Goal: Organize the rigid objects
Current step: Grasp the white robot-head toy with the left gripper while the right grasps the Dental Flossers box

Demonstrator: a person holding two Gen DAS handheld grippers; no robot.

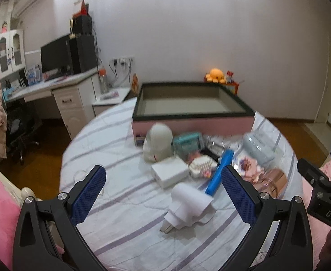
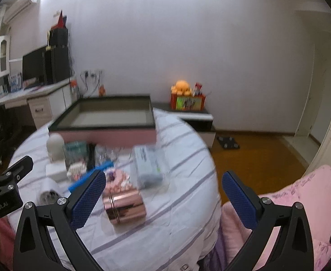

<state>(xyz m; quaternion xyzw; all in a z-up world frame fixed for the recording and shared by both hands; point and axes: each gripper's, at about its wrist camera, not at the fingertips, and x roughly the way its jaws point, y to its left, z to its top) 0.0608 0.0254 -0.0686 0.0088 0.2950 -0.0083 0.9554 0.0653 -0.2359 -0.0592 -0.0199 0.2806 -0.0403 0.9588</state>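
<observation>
A heap of small items lies on the striped sheet in front of a pink box (image 1: 192,125) with a dark rim. In the left wrist view I see a white plug adapter (image 1: 188,205), a white box (image 1: 170,171), a blue bar (image 1: 219,171), a grey rounded device (image 1: 158,142) and a teal case (image 1: 185,142). My left gripper (image 1: 163,194) is open, its fingers either side of the adapter. The right wrist view shows a copper tin (image 2: 124,205) and a pale pack (image 2: 148,167). My right gripper (image 2: 164,196) is open just right of the tin, holding nothing.
A white desk (image 1: 52,88) with a monitor stands at the left, a chair under it. A low cabinet (image 2: 199,119) with an orange plush sits beyond the bed. A pink quilt (image 2: 301,198) lies at the right. Wooden floor (image 2: 255,155) surrounds the bed.
</observation>
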